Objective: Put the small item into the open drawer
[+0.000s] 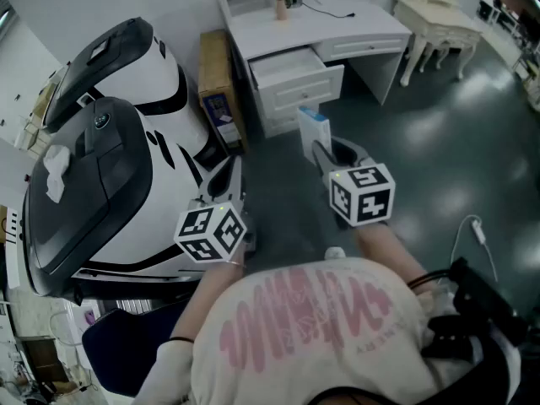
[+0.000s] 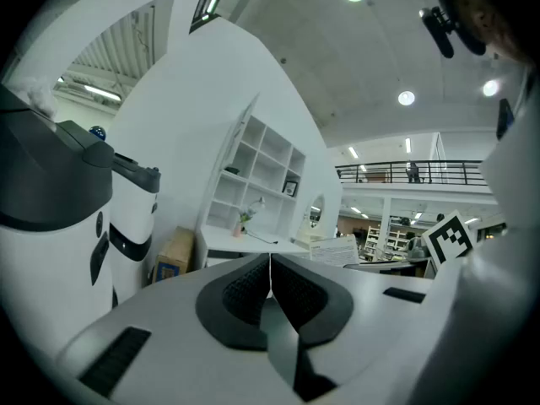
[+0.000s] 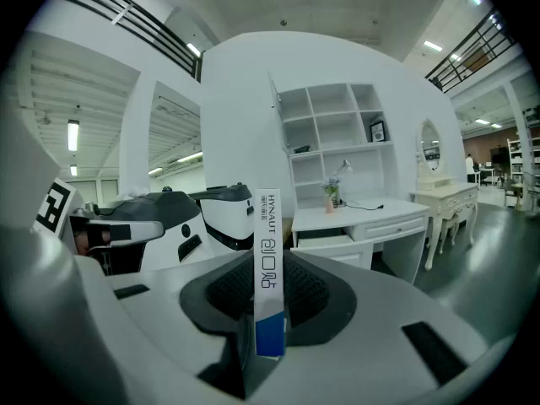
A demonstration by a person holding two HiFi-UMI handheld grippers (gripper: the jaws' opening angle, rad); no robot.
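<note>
My right gripper (image 1: 323, 148) is shut on a small white and blue box (image 1: 314, 129), held upright between its jaws; the same box (image 3: 267, 268) stands edge-on in the right gripper view (image 3: 268, 289). Ahead, at the far side of the floor, a white desk (image 1: 314, 19) has its left drawer (image 1: 297, 70) pulled open; the same open drawer (image 3: 325, 241) shows in the right gripper view. My left gripper (image 1: 225, 174) hangs beside a large white and black machine, shut with nothing between its pads (image 2: 245, 289).
A large white and black machine (image 1: 110, 167) fills the left. A cardboard box (image 1: 218, 78) leans between it and the desk. A small vase (image 1: 282, 5) and a cable lie on the desktop. A cream dressing table (image 1: 434, 15) stands at the far right. Dark floor (image 1: 439, 142) spreads ahead.
</note>
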